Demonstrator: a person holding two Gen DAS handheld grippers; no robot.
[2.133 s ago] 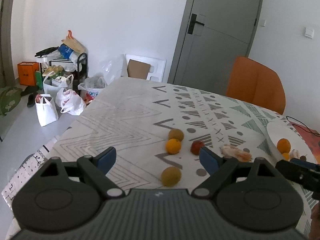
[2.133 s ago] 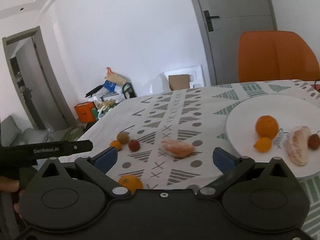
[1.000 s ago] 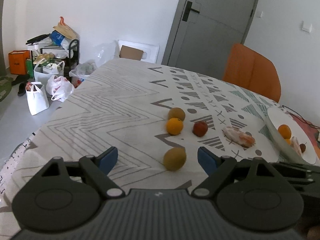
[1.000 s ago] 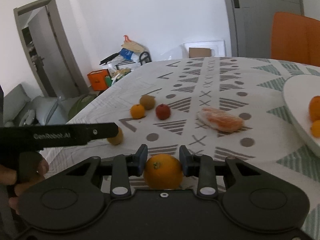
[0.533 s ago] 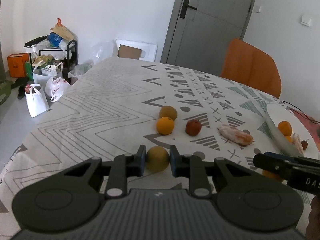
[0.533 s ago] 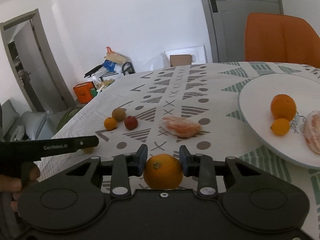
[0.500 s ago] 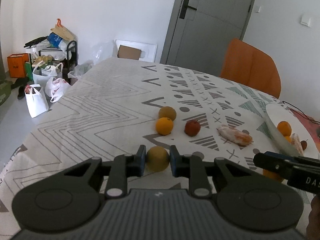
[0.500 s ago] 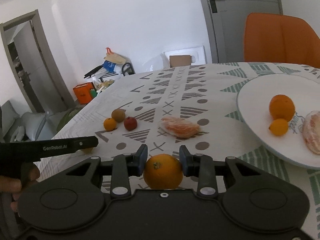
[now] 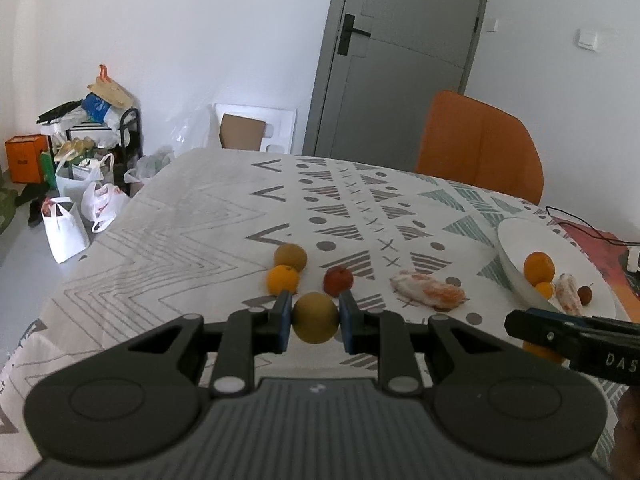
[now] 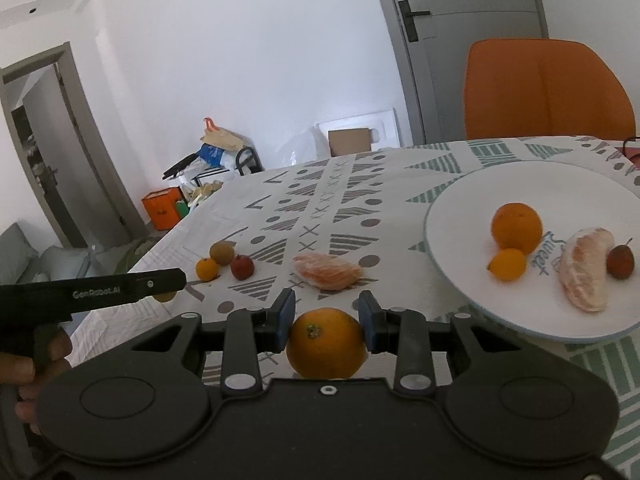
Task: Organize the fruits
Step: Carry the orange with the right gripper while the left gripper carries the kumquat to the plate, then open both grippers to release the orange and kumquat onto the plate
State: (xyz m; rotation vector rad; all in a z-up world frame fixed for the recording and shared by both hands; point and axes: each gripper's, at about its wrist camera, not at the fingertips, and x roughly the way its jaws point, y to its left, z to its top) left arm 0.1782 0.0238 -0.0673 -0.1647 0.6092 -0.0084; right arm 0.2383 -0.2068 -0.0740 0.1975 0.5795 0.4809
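Observation:
My left gripper [image 9: 315, 320] is shut on a brown-green round fruit [image 9: 315, 317], held just above the patterned tablecloth. My right gripper [image 10: 326, 320] is shut on an orange [image 10: 326, 343]. On the cloth lie a small orange [image 9: 283, 279], another brown fruit [image 9: 290, 256], a small red fruit [image 9: 338, 280] and a peeled citrus piece [image 9: 427, 291]. The white plate [image 10: 460, 216] at the right holds an orange [image 10: 516, 227], a small orange fruit [image 10: 507, 264], a peeled piece [image 10: 584, 267] and a small dark red fruit [image 10: 619, 261].
An orange chair [image 9: 478, 148] stands behind the table by a grey door [image 9: 404, 60]. Bags and a cluttered rack [image 9: 84, 160] sit on the floor at the left. A black cable [image 9: 588, 228] lies at the table's far right edge.
Both grippers closed on their fruits about a second ago. Since half a second ago the right gripper has carried its orange closer to the plate; the left gripper has lifted its fruit slightly.

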